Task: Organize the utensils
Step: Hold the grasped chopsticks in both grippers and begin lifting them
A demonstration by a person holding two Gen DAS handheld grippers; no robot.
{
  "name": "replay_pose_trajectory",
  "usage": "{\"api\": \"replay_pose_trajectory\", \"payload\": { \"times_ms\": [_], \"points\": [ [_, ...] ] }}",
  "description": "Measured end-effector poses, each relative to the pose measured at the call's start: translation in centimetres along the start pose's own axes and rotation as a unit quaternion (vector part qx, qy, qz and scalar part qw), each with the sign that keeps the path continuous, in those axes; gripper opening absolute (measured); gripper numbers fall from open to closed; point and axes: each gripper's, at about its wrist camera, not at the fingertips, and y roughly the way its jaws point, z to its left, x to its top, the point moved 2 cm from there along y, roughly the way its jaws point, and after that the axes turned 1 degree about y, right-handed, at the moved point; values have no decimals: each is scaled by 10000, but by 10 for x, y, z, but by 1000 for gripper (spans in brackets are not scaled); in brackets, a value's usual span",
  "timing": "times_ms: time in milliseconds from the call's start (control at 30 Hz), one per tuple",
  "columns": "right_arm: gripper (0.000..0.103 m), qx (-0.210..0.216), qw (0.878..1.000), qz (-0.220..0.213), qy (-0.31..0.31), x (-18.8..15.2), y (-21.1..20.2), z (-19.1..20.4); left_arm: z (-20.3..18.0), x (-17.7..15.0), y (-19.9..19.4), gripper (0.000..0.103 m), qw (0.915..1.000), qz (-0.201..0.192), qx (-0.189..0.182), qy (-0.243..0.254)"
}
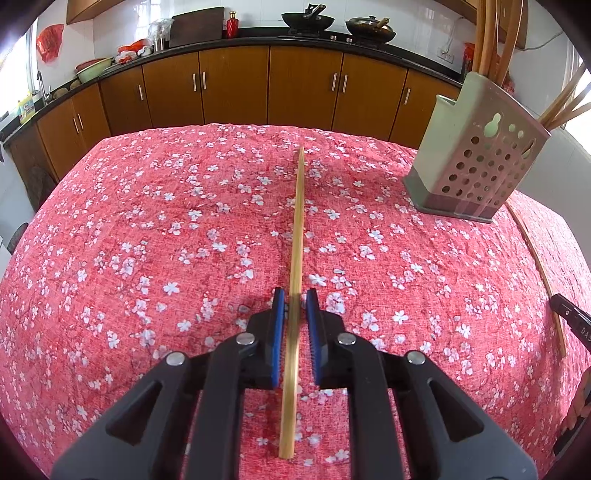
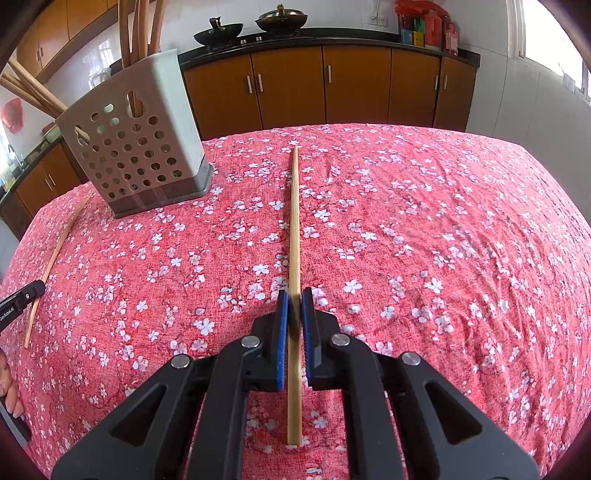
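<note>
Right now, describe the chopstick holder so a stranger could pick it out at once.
Look at the table under the red flowered cloth, toward its far side. There stands a pale plastic box, its wall pierced with round holes, with wooden chopsticks sticking up out of it. It is the only upright thing on the cloth; the other chopsticks lie flat.

Two pale wooden chopsticks [image 1: 297, 236] [image 2: 294, 236] lie flat beside the upright perforated holder [image 1: 476, 166]

Your perforated holder [image 1: 476, 162] lets its chopsticks [image 1: 491, 33] run off the left view's top edge; their lower ends hide behind its wall. In your right view only a corner of the left tongs [image 2: 22, 299] shows, the rest cut off; whether their pads touch that chopstick [image 1: 295, 280] you cannot tell.
</note>
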Motion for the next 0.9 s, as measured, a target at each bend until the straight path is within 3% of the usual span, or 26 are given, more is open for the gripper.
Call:
{"api": "replay_pose_trajectory", "payload": {
  "times_ms": [333, 900],
  "points": [
    [9, -6, 10000, 6, -24, -7, -7, 2, 0, -15, -14, 14, 9998, 30, -138, 168],
    [8, 96, 10000, 19, 6, -12, -16, -6, -3, -22, -21, 12, 9997, 50, -50, 242]
  ]
}}
